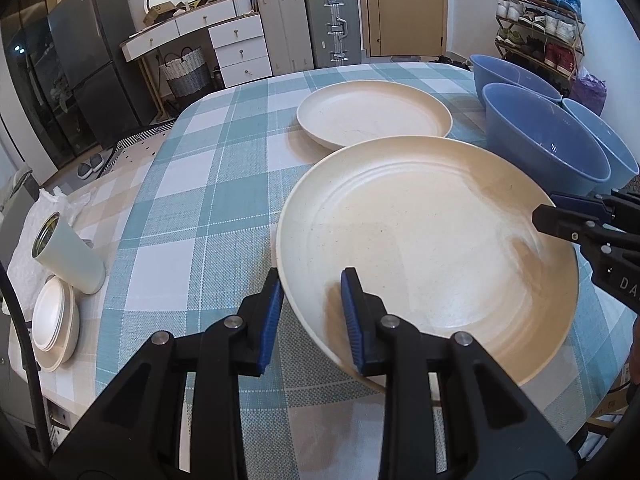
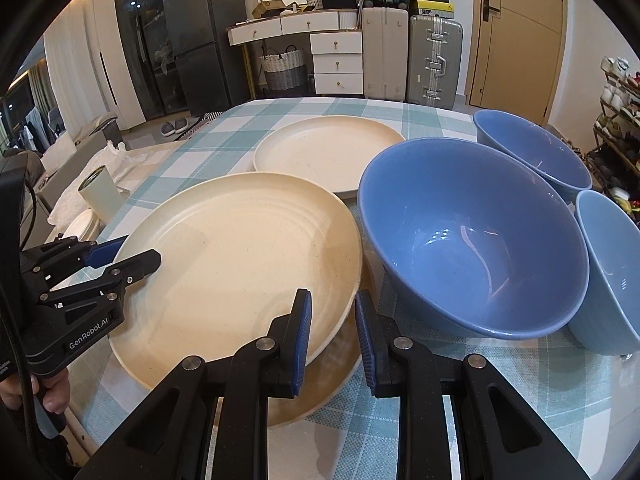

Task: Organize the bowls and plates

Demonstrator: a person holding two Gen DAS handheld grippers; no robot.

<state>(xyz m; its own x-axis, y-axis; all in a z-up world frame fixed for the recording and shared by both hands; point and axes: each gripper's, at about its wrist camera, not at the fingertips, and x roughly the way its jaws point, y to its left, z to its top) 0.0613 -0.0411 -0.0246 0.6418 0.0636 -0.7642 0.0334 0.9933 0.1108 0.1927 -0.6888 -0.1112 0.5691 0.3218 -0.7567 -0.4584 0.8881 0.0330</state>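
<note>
A large cream plate (image 1: pixel 432 232) is tilted above the checked table; it also shows in the right wrist view (image 2: pixel 240 264), over another cream plate (image 2: pixel 328 376) beneath it. My left gripper (image 1: pixel 310 308) straddles its left rim with a gap at the pads. My right gripper (image 2: pixel 334 332) straddles its right rim, also gapped, and shows from the left wrist view (image 1: pixel 560 216). The left gripper shows from the right wrist view (image 2: pixel 128 256). A second cream plate (image 1: pixel 374 114) lies farther back. Three blue bowls (image 2: pixel 472 236) (image 2: pixel 528 148) (image 2: pixel 612 272) stand right.
A pale green cup (image 1: pixel 68 256) lies on its side at the table's left edge, beside a stack of small white plates (image 1: pixel 54 320) and crumpled plastic. The checked tablecloth (image 1: pixel 208 184) covers the table. Suitcases, drawers and a shoe rack stand beyond.
</note>
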